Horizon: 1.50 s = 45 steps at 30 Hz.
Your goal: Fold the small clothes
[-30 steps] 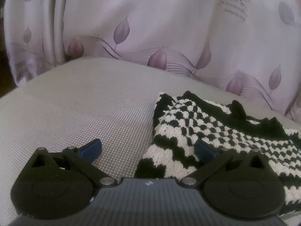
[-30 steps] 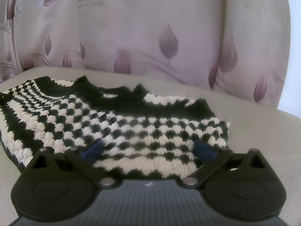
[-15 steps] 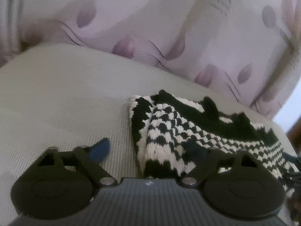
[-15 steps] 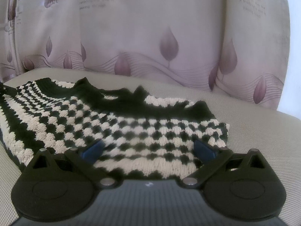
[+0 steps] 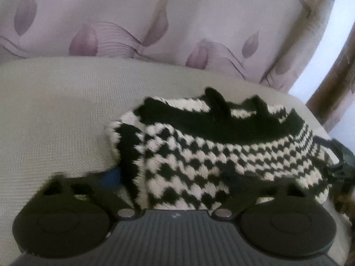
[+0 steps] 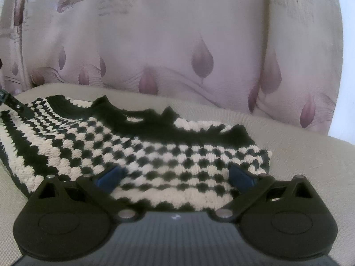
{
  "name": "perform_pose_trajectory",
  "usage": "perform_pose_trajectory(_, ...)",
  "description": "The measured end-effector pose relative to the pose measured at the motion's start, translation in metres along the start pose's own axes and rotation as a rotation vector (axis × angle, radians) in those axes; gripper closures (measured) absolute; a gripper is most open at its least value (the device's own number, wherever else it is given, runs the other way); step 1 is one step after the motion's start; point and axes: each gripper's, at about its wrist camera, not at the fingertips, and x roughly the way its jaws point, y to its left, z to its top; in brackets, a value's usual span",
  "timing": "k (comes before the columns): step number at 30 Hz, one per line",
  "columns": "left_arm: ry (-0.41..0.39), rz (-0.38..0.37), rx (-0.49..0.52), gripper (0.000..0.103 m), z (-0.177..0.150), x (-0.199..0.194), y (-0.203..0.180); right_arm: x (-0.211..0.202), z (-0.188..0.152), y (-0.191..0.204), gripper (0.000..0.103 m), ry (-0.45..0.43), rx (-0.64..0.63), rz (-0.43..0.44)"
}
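Note:
A small black-and-white checked knit garment (image 6: 155, 155) lies on a grey cushion (image 6: 310, 166). My right gripper (image 6: 175, 175) is open, its blue pads (image 6: 111, 175) spread over the garment's near edge. In the left wrist view the garment's left end (image 5: 210, 159) is bunched and lifted between my left gripper's fingers. My left gripper (image 5: 173, 177) is wide open with the garment's edge between its blue left pad (image 5: 112, 176) and the right finger, which the knit partly hides. The other gripper shows at the right edge (image 5: 342, 166).
A pale pink curtain with purple leaf prints (image 6: 177, 44) hangs close behind the cushion. Bare grey cushion (image 5: 55, 122) extends left of the garment. A brown wooden post (image 5: 332, 88) stands at the far right.
My left gripper has swung right and pushed in around the garment's left edge, which has bunched up and lifted. My right gripper has stayed nearly still over the near edge.

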Motion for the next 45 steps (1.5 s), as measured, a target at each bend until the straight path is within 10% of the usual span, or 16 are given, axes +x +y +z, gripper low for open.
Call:
perform_pose_trajectory(1, 0.006, -0.021, -0.048, 0.076, 0.004, 0.000, 0.009, 0.000, -0.001, 0.002, 0.000, -0.002, -0.001, -0.001)
perform_pose_trajectory(7, -0.044, -0.048, -0.217, 0.083, -0.002, -0.002, 0.008, -0.006, -0.004, 0.007, 0.000, -0.014, -0.002, 0.009)
perform_pose_trajectory(30, -0.039, -0.100, -0.445, 0.085, 0.027, 0.030, -0.196, -0.035, -0.013, -0.033, 0.000, -0.208, 0.266, 0.224)
perform_pose_trajectory(38, -0.156, -0.385, -0.453, 0.070, -0.011, 0.046, -0.184, -0.033, -0.005, -0.053, 0.000, -0.138, 0.695, 0.636)
perform_pose_trajectory(45, -0.283, -0.659, -0.580, 0.039, -0.028, 0.015, -0.168, -0.006, -0.006, -0.041, 0.000, -0.021, 0.864, 0.671)
